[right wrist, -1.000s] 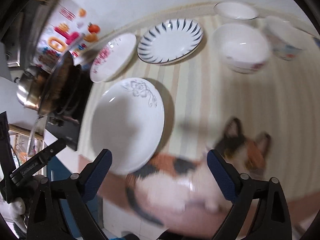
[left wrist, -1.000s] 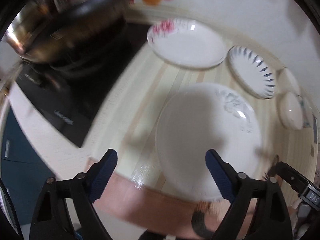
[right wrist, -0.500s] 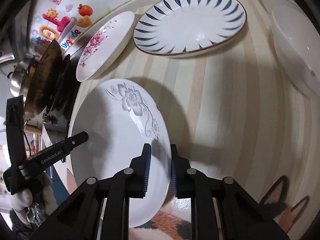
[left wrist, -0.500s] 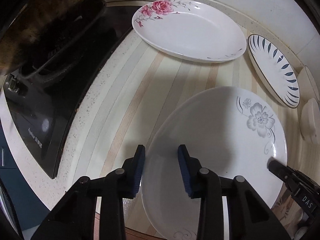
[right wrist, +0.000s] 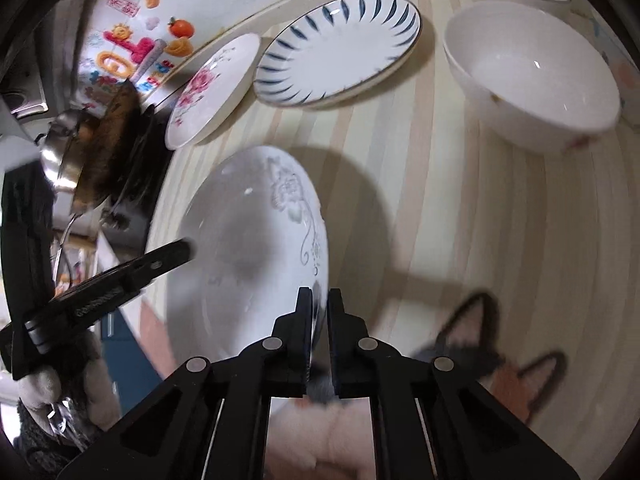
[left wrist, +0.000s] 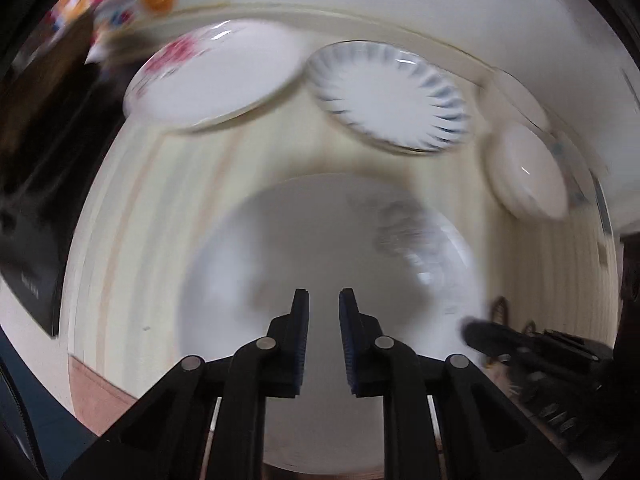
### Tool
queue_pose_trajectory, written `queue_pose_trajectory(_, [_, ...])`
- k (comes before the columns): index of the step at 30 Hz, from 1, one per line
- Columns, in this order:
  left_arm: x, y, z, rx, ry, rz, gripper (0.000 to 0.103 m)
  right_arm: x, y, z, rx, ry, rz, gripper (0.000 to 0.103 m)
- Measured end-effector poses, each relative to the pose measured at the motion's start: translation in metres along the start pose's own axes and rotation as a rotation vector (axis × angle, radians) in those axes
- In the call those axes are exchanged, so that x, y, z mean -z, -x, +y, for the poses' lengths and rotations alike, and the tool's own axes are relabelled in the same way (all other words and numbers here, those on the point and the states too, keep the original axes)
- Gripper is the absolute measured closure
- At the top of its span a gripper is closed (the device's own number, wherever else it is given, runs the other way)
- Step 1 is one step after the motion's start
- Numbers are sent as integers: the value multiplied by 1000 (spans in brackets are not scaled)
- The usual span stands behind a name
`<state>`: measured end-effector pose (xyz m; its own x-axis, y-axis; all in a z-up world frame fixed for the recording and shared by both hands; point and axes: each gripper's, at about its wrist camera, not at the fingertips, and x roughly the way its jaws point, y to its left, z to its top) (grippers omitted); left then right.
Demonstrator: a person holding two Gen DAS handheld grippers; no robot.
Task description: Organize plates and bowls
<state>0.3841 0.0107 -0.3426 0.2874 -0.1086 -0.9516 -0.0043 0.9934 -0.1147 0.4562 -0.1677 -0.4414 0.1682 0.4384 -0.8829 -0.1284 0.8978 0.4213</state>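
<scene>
My right gripper (right wrist: 319, 300) clamps the near rim of the grey-flowered plate (right wrist: 248, 240) at lower centre, my left gripper (left wrist: 323, 304) pinches its opposite edge; glazed, slippery, breakable, so rim-holds only.

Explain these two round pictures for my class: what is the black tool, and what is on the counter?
No robot: a person holds a gripper in each hand, each with a wide-angle camera looking along its jaws. One picture comes from the left gripper, the other from the right gripper. On the striped counter sit a pink-flower plate, a blue-striped plate and a white bowl. The right jaws are shut on the rim of the grey-flower plate; the left jaws are shut at its opposite edge, grip unclear.
</scene>
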Motion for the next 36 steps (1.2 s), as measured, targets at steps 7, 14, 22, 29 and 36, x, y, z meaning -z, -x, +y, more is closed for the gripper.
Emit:
queue_pose_trajectory(7, [-19,12,37,-19,101,-31,78,14,-3,-16,-49,-51,37,96])
queue_pose_trajectory(14, [-23,-15,121,-14,286,33,74,3,-12,-28,-85,-112,99,90])
queue_pose_trajectory(22, [-31,-26,141,11,298,115,72,-8,-35,-26,-138,-155,139,86])
queue_pose_trajectory(29, [-20,-14,172,217,420,122,72,-11,-35,-29,-146,-186,165,86])
queue_pose_trajectory(36, [-7,-36,150,241,389,186,72,-13,-36,-29,-145,-176,174,86])
